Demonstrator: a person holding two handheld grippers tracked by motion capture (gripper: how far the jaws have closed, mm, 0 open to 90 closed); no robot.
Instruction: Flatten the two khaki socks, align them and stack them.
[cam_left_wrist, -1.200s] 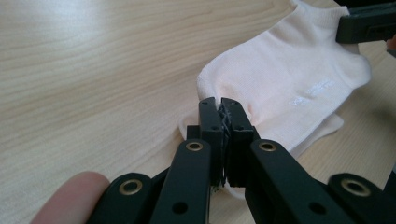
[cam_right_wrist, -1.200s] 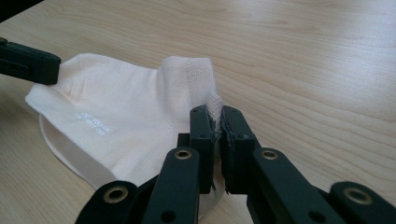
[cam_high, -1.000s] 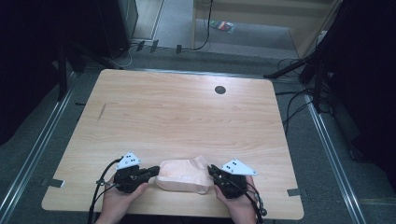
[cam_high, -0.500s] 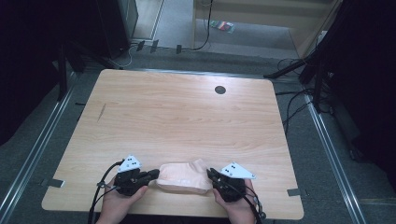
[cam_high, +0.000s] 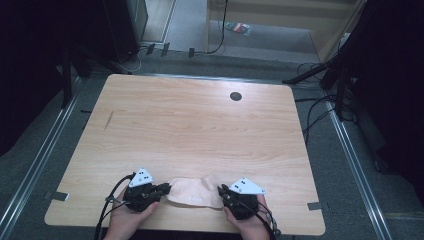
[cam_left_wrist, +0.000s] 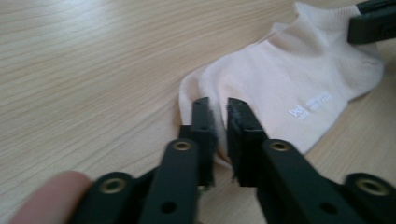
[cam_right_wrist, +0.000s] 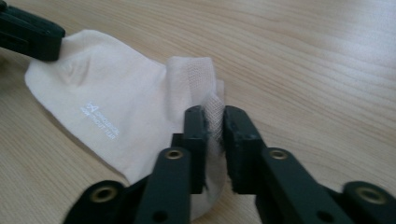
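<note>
A pale pink ankle sock lies flat near the front edge of the wooden table, with small white print on its side. My left gripper is at its toe end. Its jaws have just been opening and stand a narrow gap apart over the sock's edge, not pinching it. My right gripper is at the cuff end. Its jaws have also just been opening, and the ribbed cuff stands loosely between them.
A dark round grommet sits at the table's far side and a short dark mark at its left. Metal rails flank the table. Cables run over the grey floor at the right.
The sock has settled from a bunched shape to lying flat. Both hands have drawn slightly toward the front edge, and both pairs of jaws have parted a little.
</note>
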